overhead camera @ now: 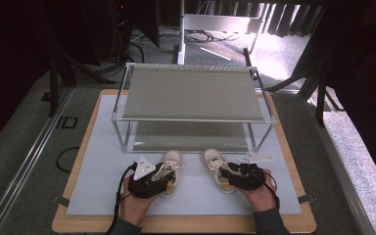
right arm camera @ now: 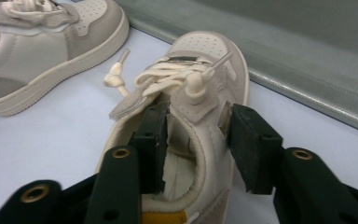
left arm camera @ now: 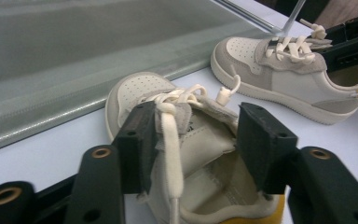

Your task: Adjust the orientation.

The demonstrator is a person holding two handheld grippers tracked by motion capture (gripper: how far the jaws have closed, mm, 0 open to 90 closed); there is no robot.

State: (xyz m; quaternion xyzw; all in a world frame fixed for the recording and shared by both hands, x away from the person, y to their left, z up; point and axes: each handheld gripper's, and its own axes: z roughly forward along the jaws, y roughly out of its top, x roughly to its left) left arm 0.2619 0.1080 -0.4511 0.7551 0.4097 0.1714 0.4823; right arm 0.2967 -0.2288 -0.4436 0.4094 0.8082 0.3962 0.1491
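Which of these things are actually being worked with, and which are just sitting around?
In use: left shoe, gripped by the left gripper; right shoe, gripped by the right gripper; probably the two-tier rack just beyond them.

Lying about: cables on the floor; white stand.

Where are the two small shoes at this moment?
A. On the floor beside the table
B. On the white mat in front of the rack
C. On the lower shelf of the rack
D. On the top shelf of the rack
B: the left shoe and right shoe rest on the white mat, in front of the rack.

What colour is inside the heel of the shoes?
Yellow insole, seen best in the right gripper view.
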